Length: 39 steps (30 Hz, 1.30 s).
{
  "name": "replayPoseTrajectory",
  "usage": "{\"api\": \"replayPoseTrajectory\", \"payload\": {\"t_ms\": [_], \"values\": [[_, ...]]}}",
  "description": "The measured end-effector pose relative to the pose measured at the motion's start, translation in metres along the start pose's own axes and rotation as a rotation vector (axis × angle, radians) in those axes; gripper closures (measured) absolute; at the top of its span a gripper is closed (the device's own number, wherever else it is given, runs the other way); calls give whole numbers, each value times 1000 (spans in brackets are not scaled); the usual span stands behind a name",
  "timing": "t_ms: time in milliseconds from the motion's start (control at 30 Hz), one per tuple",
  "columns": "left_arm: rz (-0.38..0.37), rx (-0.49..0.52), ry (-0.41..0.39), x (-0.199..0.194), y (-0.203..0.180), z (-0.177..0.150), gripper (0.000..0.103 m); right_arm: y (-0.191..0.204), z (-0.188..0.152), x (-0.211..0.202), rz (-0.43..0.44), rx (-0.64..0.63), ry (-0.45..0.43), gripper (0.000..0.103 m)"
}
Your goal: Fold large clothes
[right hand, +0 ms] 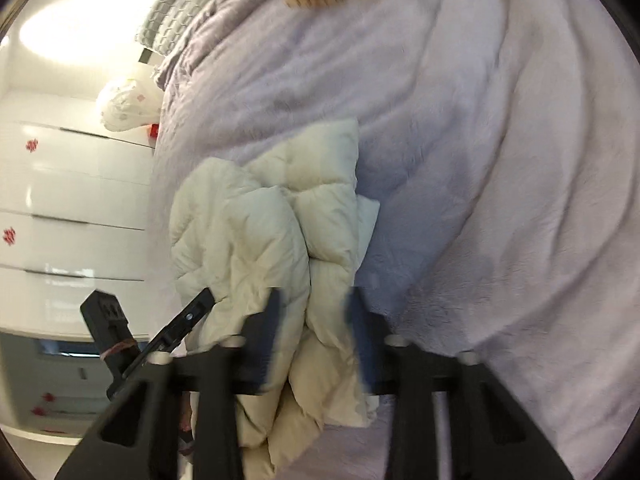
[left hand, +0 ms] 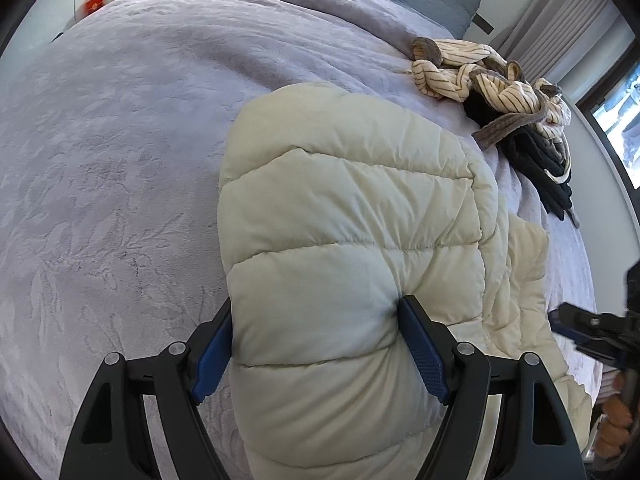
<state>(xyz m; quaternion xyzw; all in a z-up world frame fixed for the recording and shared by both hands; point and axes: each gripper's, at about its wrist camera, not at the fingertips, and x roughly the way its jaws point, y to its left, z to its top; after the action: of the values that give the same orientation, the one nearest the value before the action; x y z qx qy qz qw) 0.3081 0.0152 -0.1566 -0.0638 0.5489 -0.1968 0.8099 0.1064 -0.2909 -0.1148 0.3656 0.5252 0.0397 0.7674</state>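
Left gripper clamps a puffy fold of cream quilted down jacket on lilac bedspread; right gripper, jaws narrow, straddles jacket edge, grip uncertain.

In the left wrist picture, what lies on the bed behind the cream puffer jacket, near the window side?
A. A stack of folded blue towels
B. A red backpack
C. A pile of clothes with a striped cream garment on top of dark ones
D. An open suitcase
C: behind the cream puffer jacket, a crumpled striped cream garment lies over dark clothes on the lilac bed cover.
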Motion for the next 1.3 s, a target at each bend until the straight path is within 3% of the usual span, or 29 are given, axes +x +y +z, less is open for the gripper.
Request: {"api": "replayPoseTrajectory", "payload": {"t_ms": [133, 267, 467, 733, 867, 1033, 1133, 1233, 1300], "values": [[20, 9, -5, -1, -3, -1, 23, 45, 1, -11, 17, -97, -41, 79], [29, 8, -7, -1, -4, -1, 23, 85, -6, 1, 35, -205, -3, 79], [38, 9, -8, -4, -4, -2, 23, 114, -31, 17, -50, -344, 59, 79], [40, -7, -44, -28, -2, -4, 23, 92, -47, 42, -218, -373, 76, 79], [24, -11, -82, -59, 2, -16, 23, 65, -47, 58, -221, -292, 89, 79], [-37, -11, -73, -80, -3, -51, 23, 39, -52, 71, -204, -226, 90, 79], [-54, 6, -52, -76, -11, -74, 23, 30, -50, 77, -189, -204, 85, 79], [-37, 23, 0, -58, -20, -91, 23, 25, -48, 79, -184, -177, 96, 79], [-1, 44, -8, -53, -24, -96, 23, 27, -44, 74, -185, -165, 104, 79]]}}
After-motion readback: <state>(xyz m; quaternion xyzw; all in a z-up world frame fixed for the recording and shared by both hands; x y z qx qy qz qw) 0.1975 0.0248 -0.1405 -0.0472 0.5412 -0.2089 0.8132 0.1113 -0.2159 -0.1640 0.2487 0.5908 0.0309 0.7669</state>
